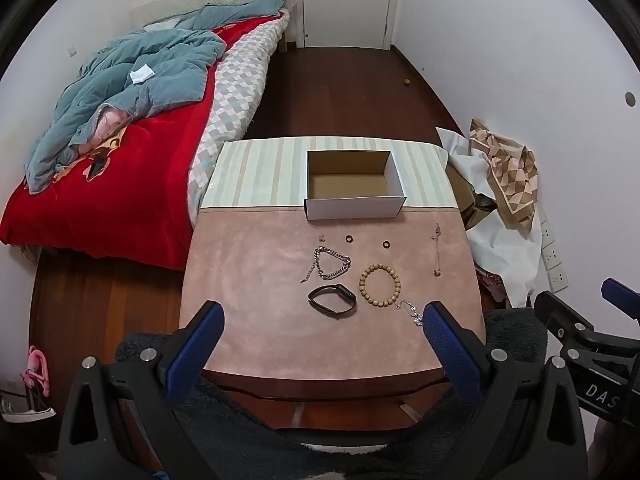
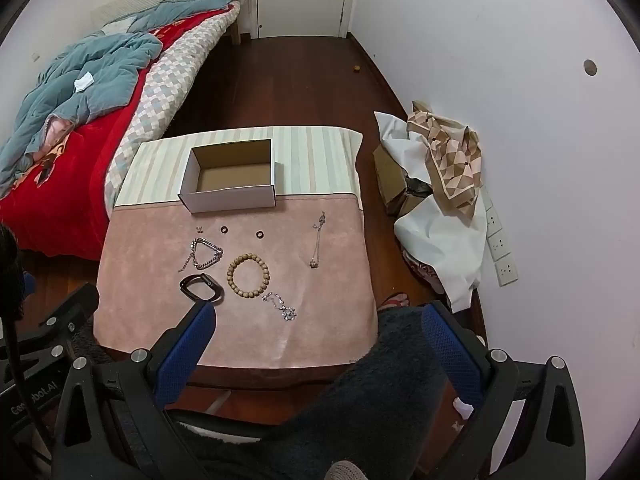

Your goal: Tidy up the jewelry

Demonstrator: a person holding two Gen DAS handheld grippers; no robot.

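An open, empty white cardboard box (image 1: 352, 208) (image 2: 228, 196) stands at the back of a pink mat (image 1: 260, 300) (image 2: 160, 280). In front of it lie a wooden bead bracelet (image 1: 379, 285) (image 2: 248, 276), a black band (image 1: 332, 299) (image 2: 201, 287), a silver chain bracelet (image 1: 330, 266) (image 2: 204, 258), a silver necklace (image 1: 412, 312) (image 2: 282, 307), a thin chain (image 1: 437, 250) (image 2: 318, 240), two dark rings (image 1: 349, 238) (image 1: 386, 244) and small earrings (image 1: 321, 237). My left gripper (image 1: 324, 316) is open at the mat's near edge. My right gripper (image 2: 320, 320) is open, also near that edge.
A bed (image 1: 120, 160) with a red blanket and blue quilt lies left of the table. White cloth and a patterned scarf (image 1: 504, 172) are piled on boxes to the right by the wall. A closed door (image 1: 344, 0) is at the far end.
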